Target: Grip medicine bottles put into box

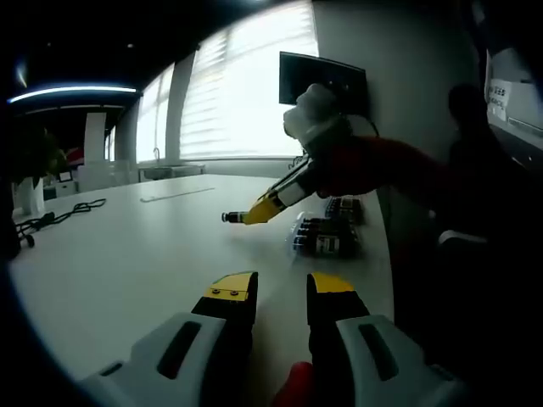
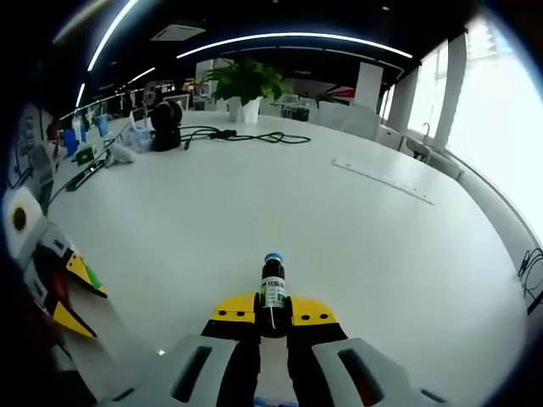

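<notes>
Dark glass medicine bottle with a blue cap is sitting clamped lengthwise in the right hand-held gripper, risking sliding forward onto the white worktop, while the left hand-held gripper is hanging released.

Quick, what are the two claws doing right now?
Left claw: open, holding nothing.
Right claw: shut on a small bottle.

The left gripper hangs over the white desk, jaws parted. Beyond it, the right gripper clamps a small dark bottle beside a cluster of bottles.
</notes>
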Available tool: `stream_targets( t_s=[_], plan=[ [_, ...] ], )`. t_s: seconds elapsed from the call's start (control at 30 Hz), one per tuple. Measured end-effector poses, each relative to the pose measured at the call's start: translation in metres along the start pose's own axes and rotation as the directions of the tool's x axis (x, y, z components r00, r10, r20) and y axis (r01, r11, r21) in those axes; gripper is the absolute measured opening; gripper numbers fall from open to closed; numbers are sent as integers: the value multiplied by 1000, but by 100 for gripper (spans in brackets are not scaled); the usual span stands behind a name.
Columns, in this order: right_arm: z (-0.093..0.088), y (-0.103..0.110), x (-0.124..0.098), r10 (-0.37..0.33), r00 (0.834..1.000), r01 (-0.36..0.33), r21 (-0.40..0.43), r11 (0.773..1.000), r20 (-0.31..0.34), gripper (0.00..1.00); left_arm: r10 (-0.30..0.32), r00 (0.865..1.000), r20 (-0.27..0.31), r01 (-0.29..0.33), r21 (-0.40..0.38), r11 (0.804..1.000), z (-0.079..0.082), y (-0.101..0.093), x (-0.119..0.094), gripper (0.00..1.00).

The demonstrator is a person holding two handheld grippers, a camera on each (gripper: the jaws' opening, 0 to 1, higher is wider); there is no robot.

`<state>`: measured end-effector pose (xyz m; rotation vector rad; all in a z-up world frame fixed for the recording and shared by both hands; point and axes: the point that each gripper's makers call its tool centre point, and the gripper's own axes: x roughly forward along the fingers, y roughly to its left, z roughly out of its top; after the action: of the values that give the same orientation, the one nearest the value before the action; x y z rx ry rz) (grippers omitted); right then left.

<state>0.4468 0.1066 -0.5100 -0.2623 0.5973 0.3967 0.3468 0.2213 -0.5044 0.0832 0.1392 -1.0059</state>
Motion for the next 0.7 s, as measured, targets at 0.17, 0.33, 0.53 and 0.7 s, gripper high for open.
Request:
stream_targets(
  t_s=[0.17, 0.33, 0.53, 0.7],
  plan=[
    [4, 7, -19, 13, 999, -13, 7, 1000, 37, 7, 2, 1000, -5, -2, 2, 1000, -1, 0, 0, 17],
    [6, 16, -33, 22, 998, -22, 3, 1000, 59, 7, 3, 1000, -6, -3, 3, 1000, -1, 0, 0, 17],
    [1, 26, -52, 42, 997, -42, -1, 999, 71, 7, 2, 1000, -7, -2, 4, 1000, -1, 0, 0, 17],
    [-11, 37, -62, 59, 997, -60, 2, 998, 59, 7, 3, 1000, -9, -3, 6, 1000, -2, 0, 0, 17]
  ],
)
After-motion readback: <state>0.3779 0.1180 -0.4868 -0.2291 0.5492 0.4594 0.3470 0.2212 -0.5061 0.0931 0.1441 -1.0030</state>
